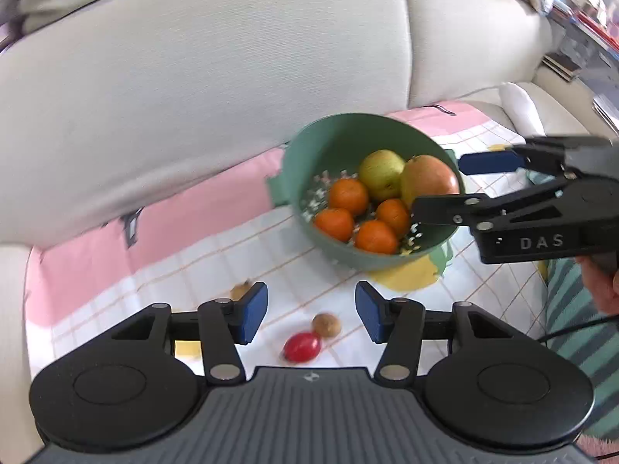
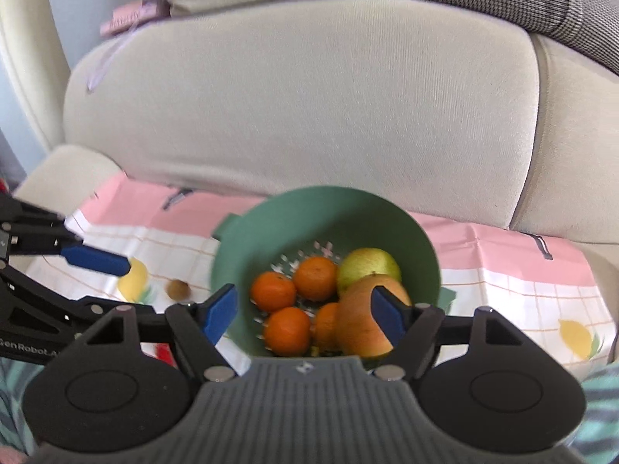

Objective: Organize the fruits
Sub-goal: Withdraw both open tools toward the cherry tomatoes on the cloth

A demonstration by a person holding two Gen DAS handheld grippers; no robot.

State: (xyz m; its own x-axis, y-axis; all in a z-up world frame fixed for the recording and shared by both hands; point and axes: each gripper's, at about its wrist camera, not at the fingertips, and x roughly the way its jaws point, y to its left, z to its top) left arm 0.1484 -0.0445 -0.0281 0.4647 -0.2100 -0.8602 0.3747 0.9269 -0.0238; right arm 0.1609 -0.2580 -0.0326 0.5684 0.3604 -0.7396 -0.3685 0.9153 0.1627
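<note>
A green colander bowl (image 1: pixel 332 135) (image 2: pixel 332 212) stands on a checked cloth on the sofa seat. It holds several oranges (image 1: pixel 348 196) (image 2: pixel 315 277), a yellow-green apple (image 1: pixel 381 174) (image 2: pixel 365 265) and a reddish apple (image 1: pixel 429 179) (image 2: pixel 358 323). My left gripper (image 1: pixel 311 315) is open and empty, above a small red fruit (image 1: pixel 302 347) and a brown kiwi (image 1: pixel 327 324). A second kiwi (image 1: pixel 241 290) (image 2: pixel 178 289) lies left of it. My right gripper (image 2: pixel 305 315) is open and empty at the bowl's near rim, with the reddish apple just ahead of its right finger. It also shows in the left wrist view (image 1: pixel 452 187).
The pink and white checked cloth (image 1: pixel 185 255) (image 2: pixel 522 282) with lemon prints covers the seat. The beige sofa backrest (image 1: pixel 193 96) (image 2: pixel 301 96) rises right behind the bowl. A striped teal fabric (image 1: pixel 576 309) lies at the right. Cluttered shelves (image 1: pixel 588 19) stand far right.
</note>
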